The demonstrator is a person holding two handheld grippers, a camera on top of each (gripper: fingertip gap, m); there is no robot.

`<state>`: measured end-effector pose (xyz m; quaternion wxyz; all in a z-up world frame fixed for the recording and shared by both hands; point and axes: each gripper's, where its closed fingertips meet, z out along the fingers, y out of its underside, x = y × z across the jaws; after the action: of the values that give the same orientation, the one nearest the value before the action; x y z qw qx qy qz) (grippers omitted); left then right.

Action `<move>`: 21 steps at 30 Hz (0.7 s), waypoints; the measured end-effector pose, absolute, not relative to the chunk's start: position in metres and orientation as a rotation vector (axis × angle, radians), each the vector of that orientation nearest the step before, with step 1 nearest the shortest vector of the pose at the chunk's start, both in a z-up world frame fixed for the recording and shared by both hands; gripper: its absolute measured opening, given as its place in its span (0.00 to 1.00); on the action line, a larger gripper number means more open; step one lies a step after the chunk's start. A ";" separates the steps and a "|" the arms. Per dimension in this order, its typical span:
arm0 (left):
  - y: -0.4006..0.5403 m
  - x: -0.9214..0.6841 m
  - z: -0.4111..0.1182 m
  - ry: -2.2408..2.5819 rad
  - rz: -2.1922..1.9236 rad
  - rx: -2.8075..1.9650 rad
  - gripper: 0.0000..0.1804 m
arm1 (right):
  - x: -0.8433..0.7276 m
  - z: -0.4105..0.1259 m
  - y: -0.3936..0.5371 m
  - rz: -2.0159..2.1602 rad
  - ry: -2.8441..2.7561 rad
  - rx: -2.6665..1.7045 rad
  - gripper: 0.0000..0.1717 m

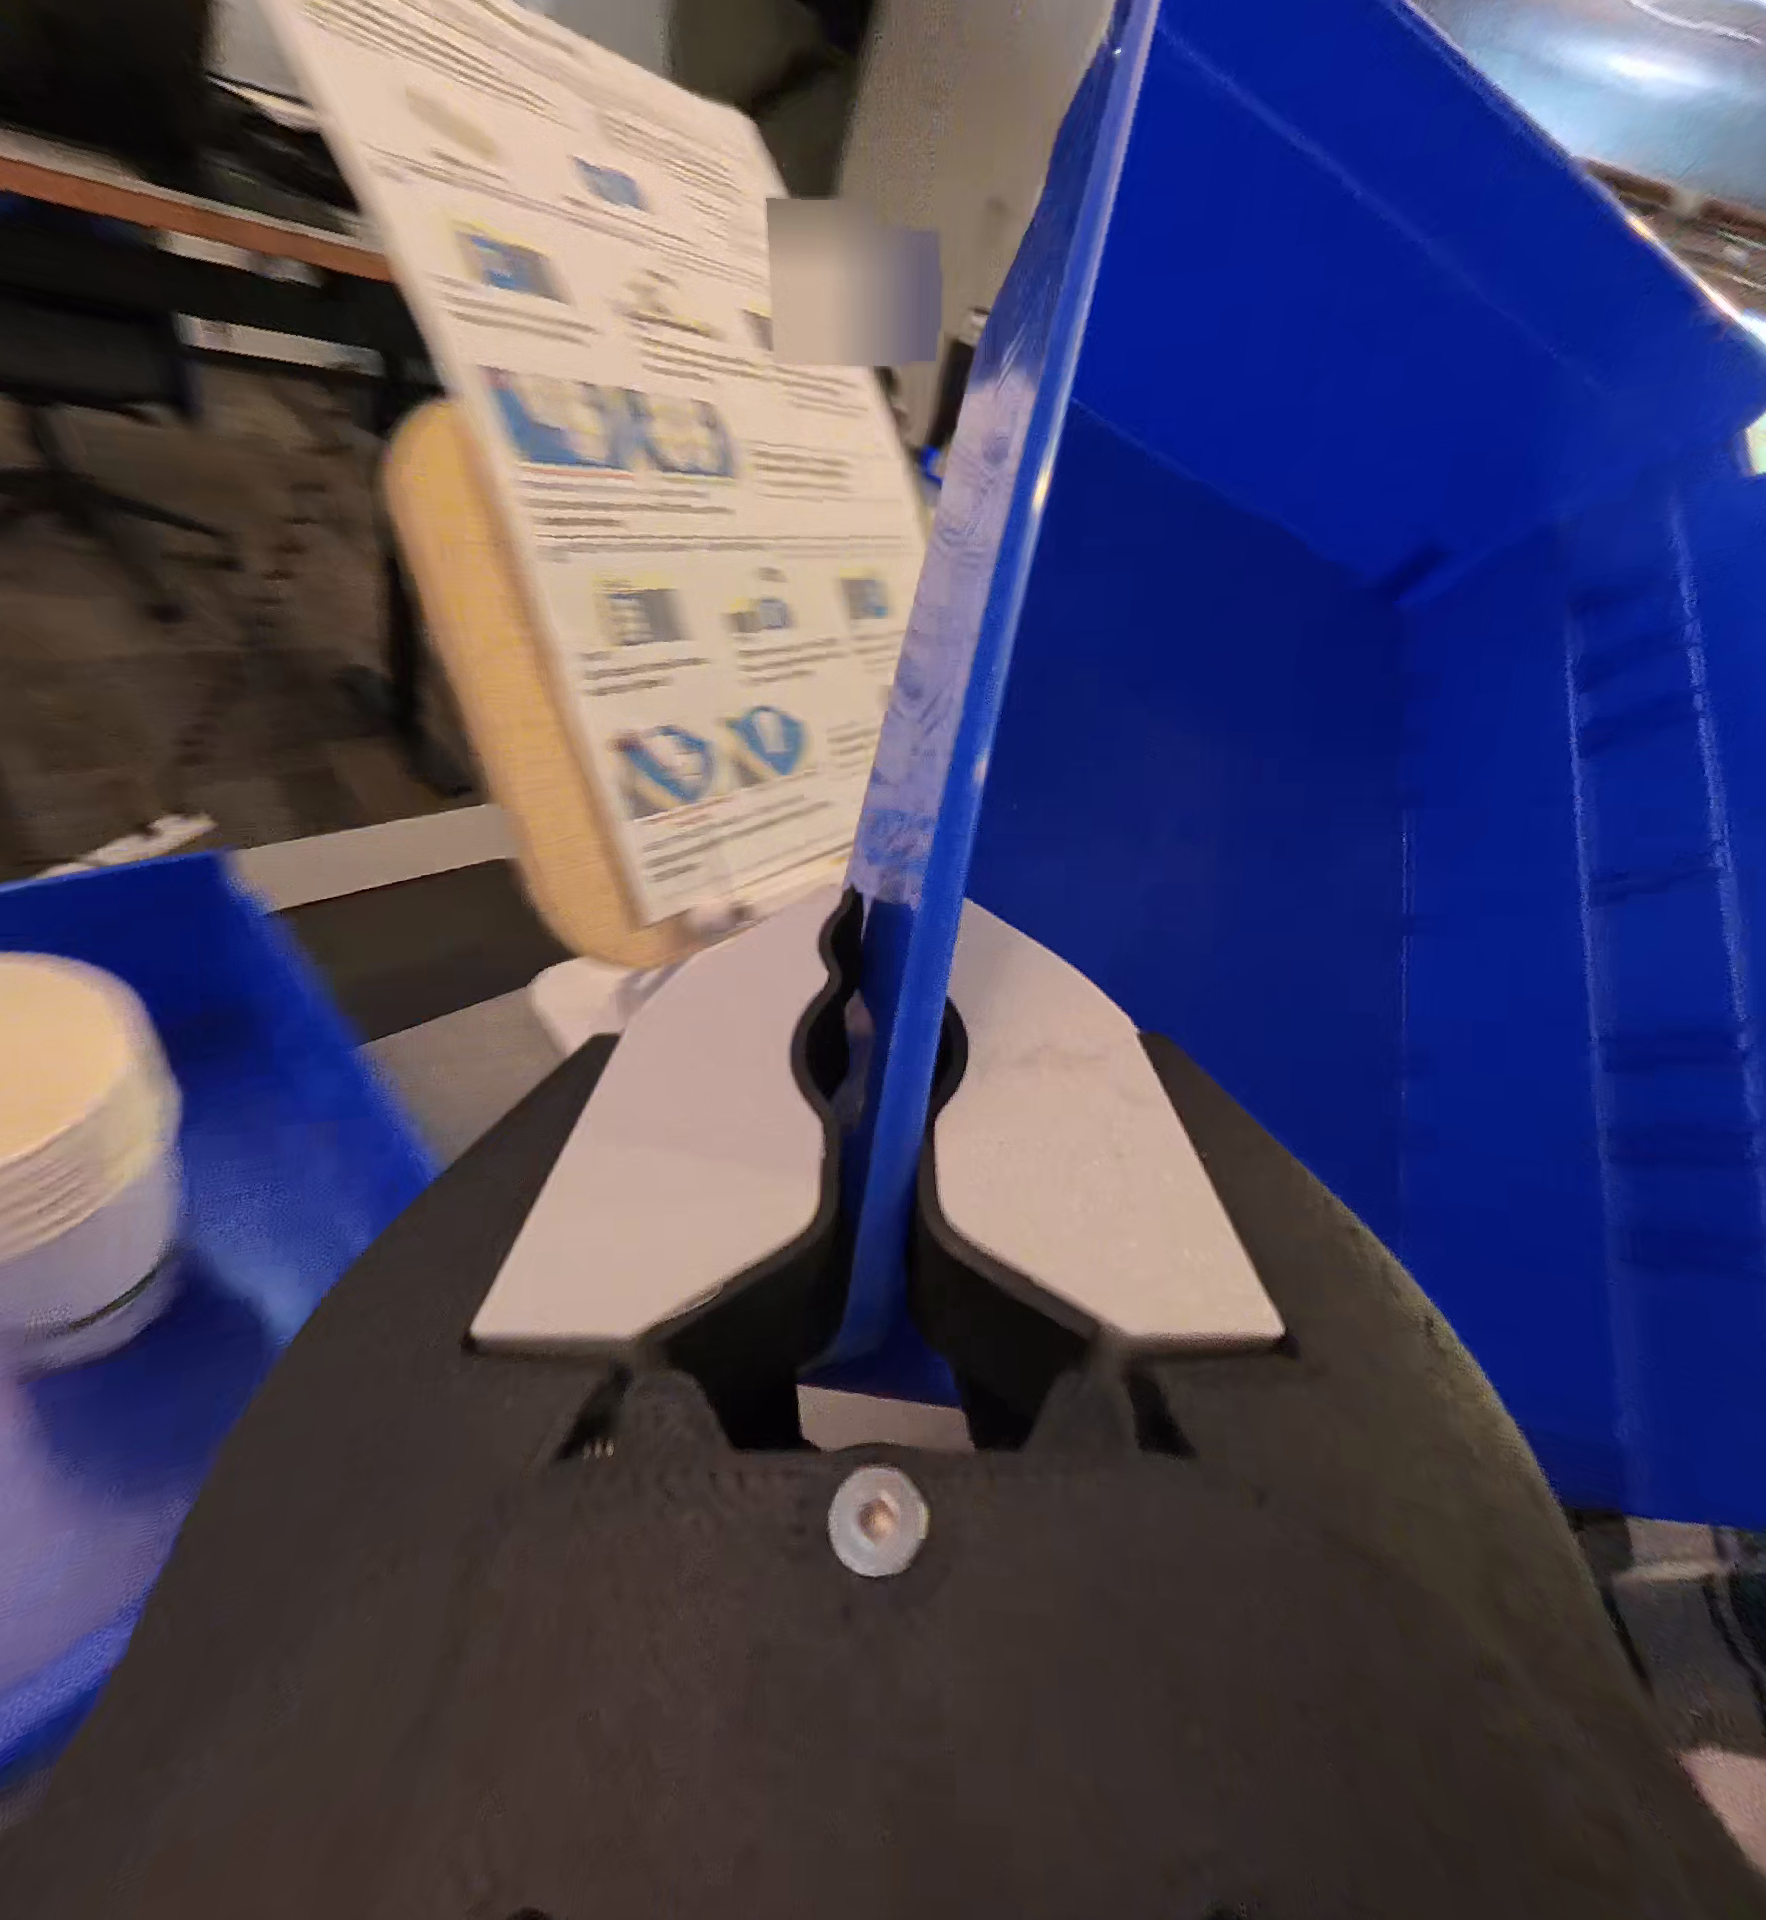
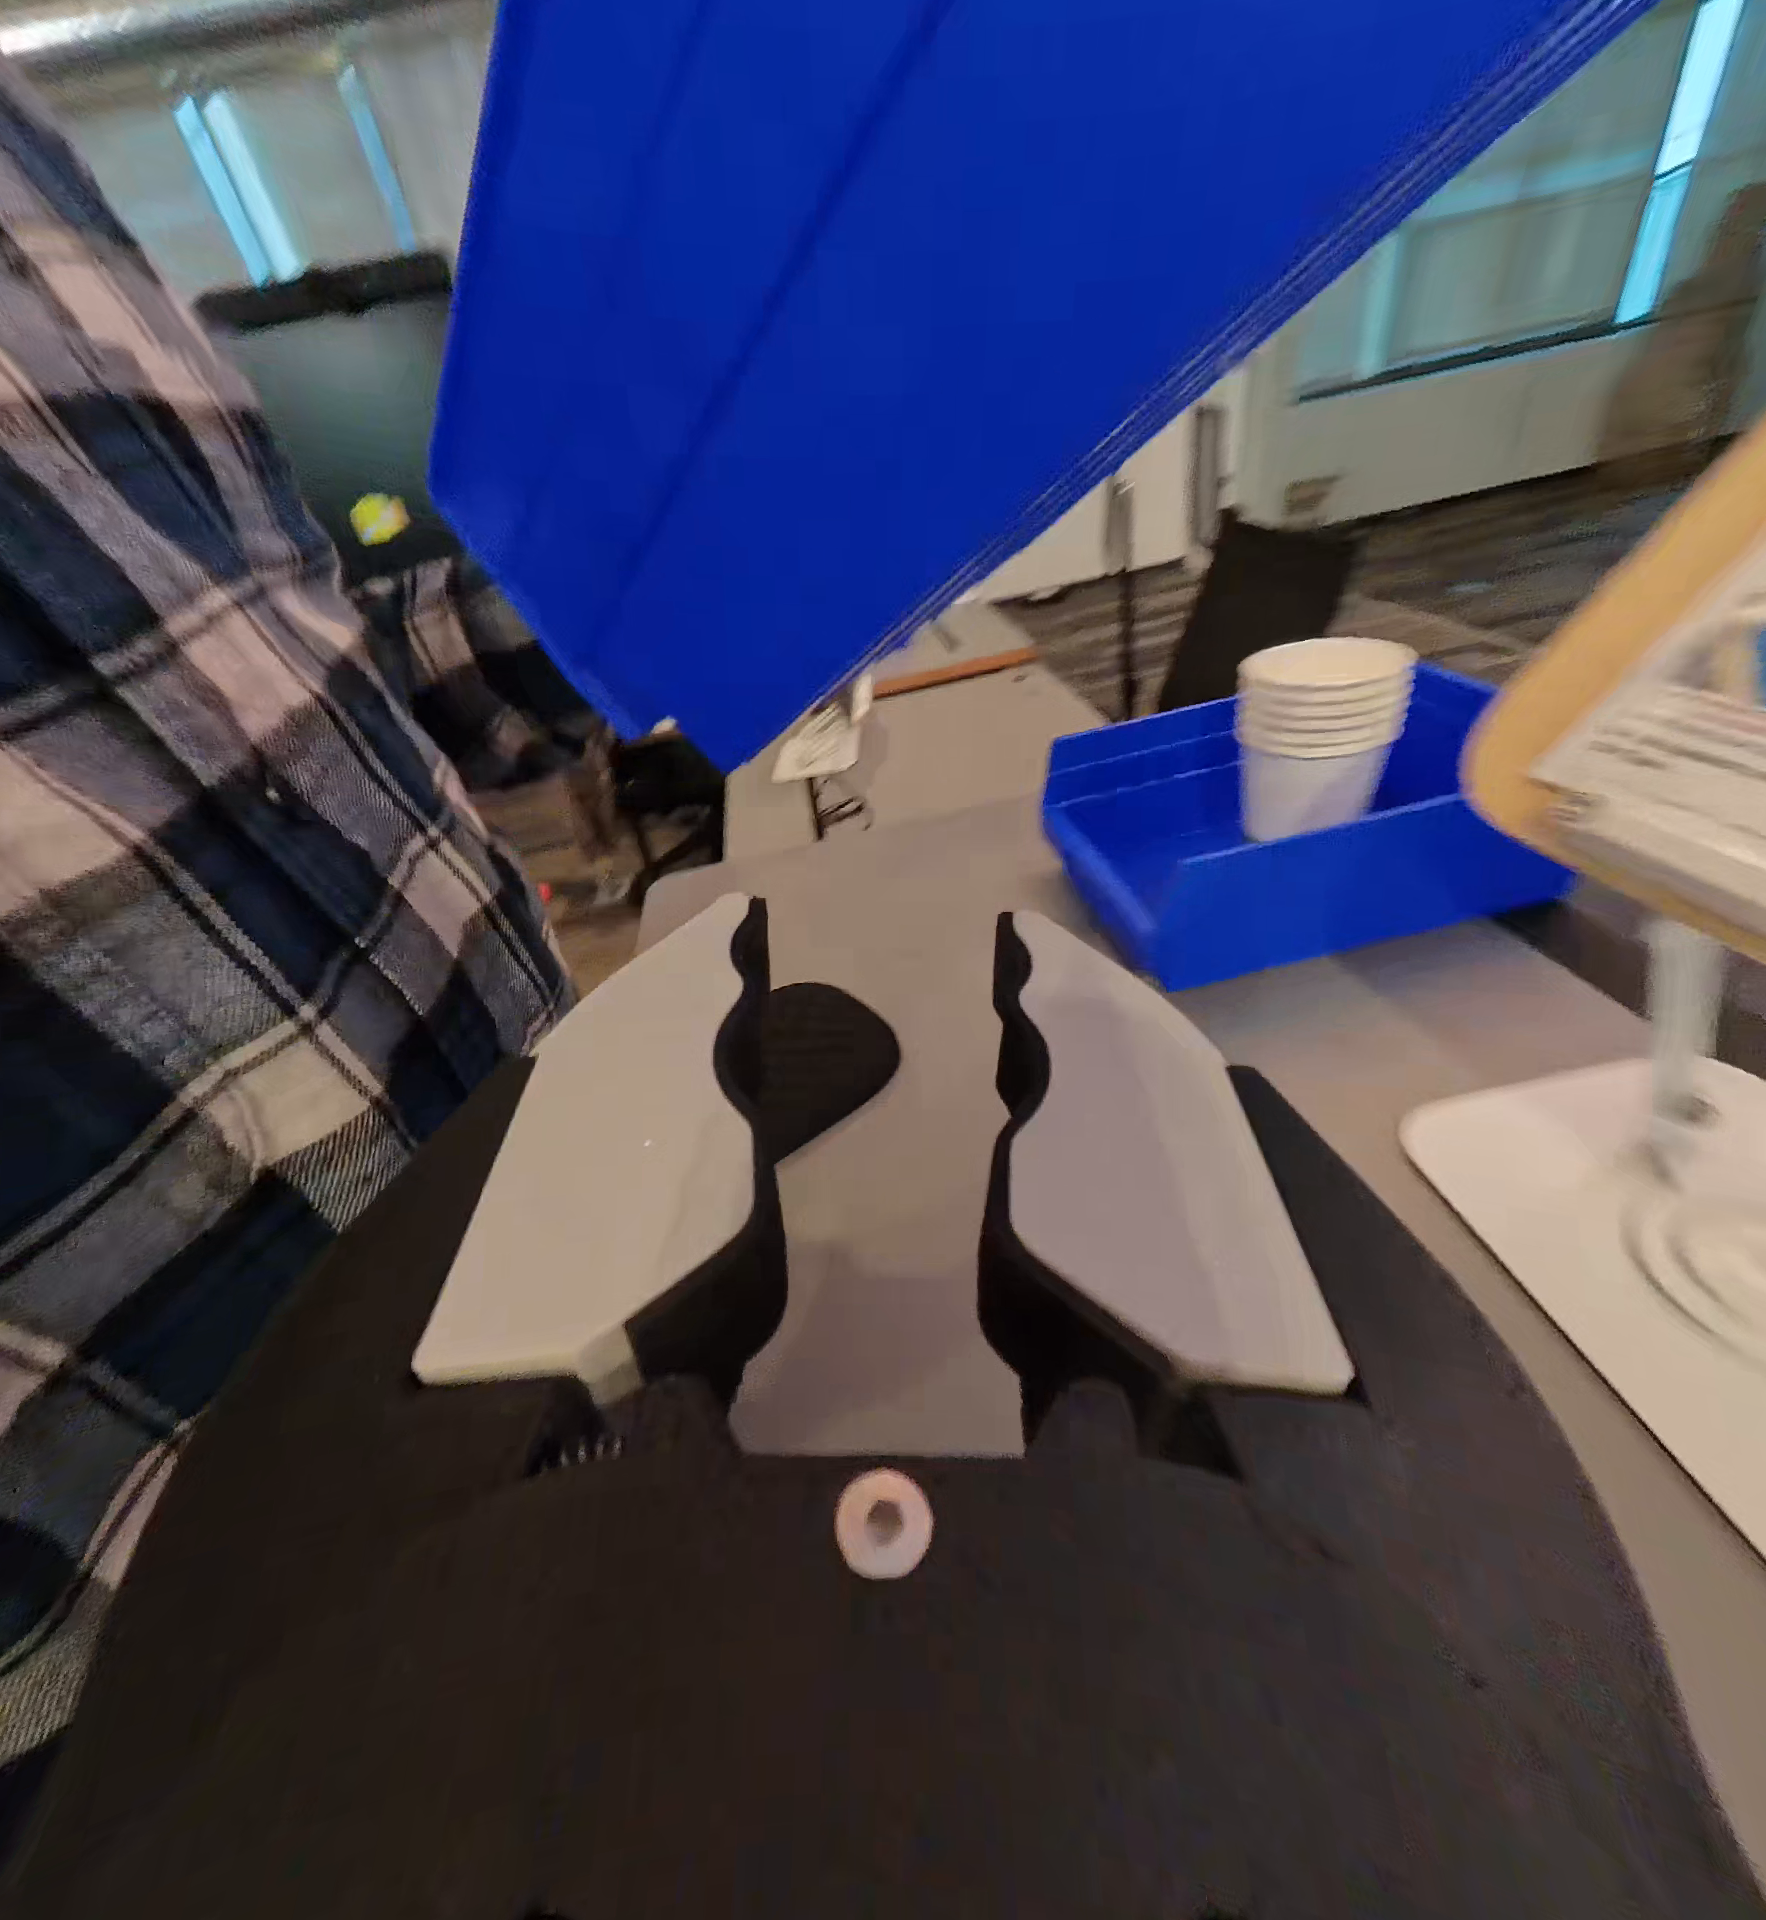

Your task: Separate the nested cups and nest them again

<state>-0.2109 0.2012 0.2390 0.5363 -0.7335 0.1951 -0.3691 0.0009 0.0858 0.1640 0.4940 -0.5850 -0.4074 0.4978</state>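
The stack of nested white paper cups (image 2: 1320, 738) stood upright, open mouths up and long axis vertical, inside a blue bin (image 2: 1305, 914) resting on the grey worktop (image 2: 1305, 1049). In the left wrist view the same cups (image 1: 37, 1132) appeared blurred at the lower left edge.

Taking that bin as the landmark: a second blue bin (image 1: 1378, 727) was lifted off the worktop, tilted, above and to the left of it in the right wrist view. The left gripper (image 1: 884, 977) was closed tight on a thin side wall of this raised bin, a pad pressed to each face of the wall.

The right gripper (image 2: 874, 935) hung over the worktop, nearer the camera than the landmark bin and to its left, jaws parted with only bare worktop showing between them.

To the right of the landmark bin, a wooden clipboard with printed sheets (image 2: 1689, 717) leaned on a white stand (image 2: 1627, 1247). A person's plaid sleeve (image 2: 131, 831) filled the far left.
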 end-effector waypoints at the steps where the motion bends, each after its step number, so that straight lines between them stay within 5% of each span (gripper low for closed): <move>1: 0.207 -0.183 0.237 0.511 -0.908 -1.747 0.04 | 0.026 0.168 0.087 1.189 -0.922 -1.420 0.24; 5: 0.223 -0.084 0.225 0.659 -0.976 -1.762 0.04 | 0.124 0.178 0.088 1.009 -0.640 -1.455 0.25; 21: 0.232 0.199 0.086 0.929 -1.223 -1.943 0.04 | 0.318 0.109 0.036 0.456 -0.051 -1.675 0.68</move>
<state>0.1988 0.2319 0.0865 0.3263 -0.7415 0.3545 -0.4669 0.3179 0.0358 0.1092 0.6461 -0.7361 -0.0226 0.2004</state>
